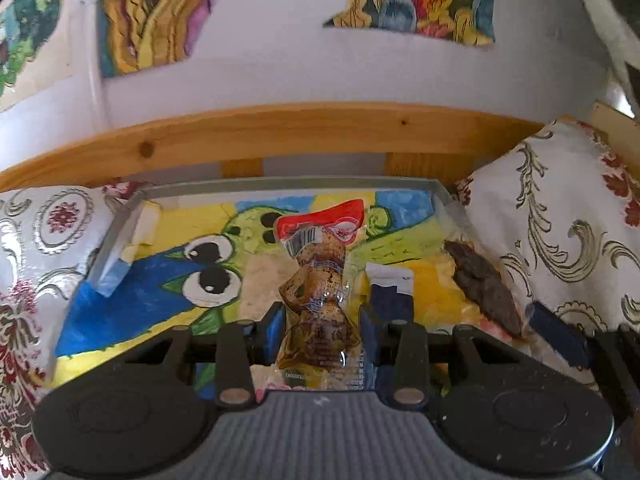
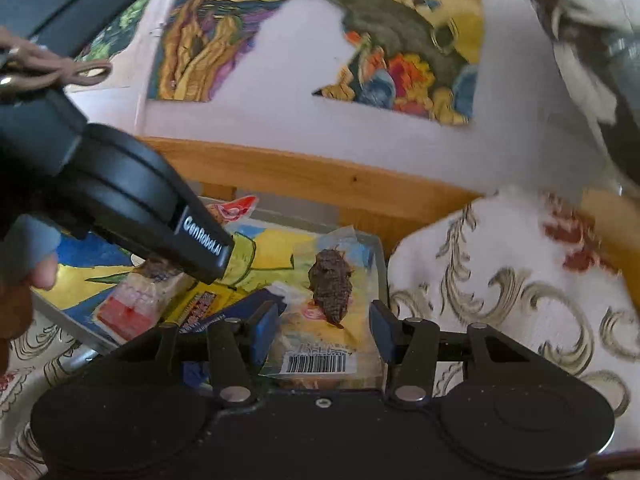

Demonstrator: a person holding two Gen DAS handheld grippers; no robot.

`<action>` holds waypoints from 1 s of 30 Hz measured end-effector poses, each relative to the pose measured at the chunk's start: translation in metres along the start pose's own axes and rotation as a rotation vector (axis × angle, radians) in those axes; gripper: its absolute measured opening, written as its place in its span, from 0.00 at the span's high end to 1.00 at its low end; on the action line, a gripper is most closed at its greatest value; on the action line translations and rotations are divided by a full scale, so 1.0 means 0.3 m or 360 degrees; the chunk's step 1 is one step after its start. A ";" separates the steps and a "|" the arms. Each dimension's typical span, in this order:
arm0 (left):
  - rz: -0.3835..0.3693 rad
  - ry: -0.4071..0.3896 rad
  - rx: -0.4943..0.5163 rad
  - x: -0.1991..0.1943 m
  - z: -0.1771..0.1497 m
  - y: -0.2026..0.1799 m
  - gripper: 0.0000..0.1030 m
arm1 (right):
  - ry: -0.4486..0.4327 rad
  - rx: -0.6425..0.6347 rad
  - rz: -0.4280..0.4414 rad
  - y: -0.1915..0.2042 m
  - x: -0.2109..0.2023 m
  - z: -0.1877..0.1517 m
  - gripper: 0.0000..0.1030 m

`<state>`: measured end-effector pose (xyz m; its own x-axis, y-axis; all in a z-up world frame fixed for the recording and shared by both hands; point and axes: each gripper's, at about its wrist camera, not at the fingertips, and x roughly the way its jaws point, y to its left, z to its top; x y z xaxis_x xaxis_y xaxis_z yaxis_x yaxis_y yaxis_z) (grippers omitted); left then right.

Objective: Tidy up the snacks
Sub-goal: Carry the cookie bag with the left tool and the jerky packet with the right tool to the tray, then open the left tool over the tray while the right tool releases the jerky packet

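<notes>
Where lettered, "GenRoboLAI" on left gripper (image 2: 200,246)

Painted tray (image 1: 132,216) on patterned bedspread (image 1: 560,240) holds snack packets (image 1: 320,264).

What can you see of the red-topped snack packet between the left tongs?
The snack packet is a clear, crinkly plastic wrapper with a red sealed top, a barcode below it and lumpy brown pieces inside. It stands roughly upright, long axis pointing away from the camera, over the painted tray. The left tongs pinch its lower half, blue pads pressed on both sides. Small print at its bottom is unreadable.
</notes>
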<state>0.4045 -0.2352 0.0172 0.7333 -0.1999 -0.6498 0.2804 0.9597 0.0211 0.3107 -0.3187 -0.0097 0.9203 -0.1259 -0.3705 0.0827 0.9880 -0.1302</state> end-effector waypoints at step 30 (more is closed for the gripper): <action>0.0161 -0.0009 -0.0006 -0.053 0.041 -0.024 0.12 | -0.0012 0.0193 -0.0019 -0.067 -0.005 -0.039 0.15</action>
<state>0.3984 -0.2415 0.0367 0.7614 -0.1030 -0.6400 0.2024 0.9757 0.0838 0.3031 -0.3392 -0.0173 0.9216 -0.1376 -0.3629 0.1390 0.9900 -0.0223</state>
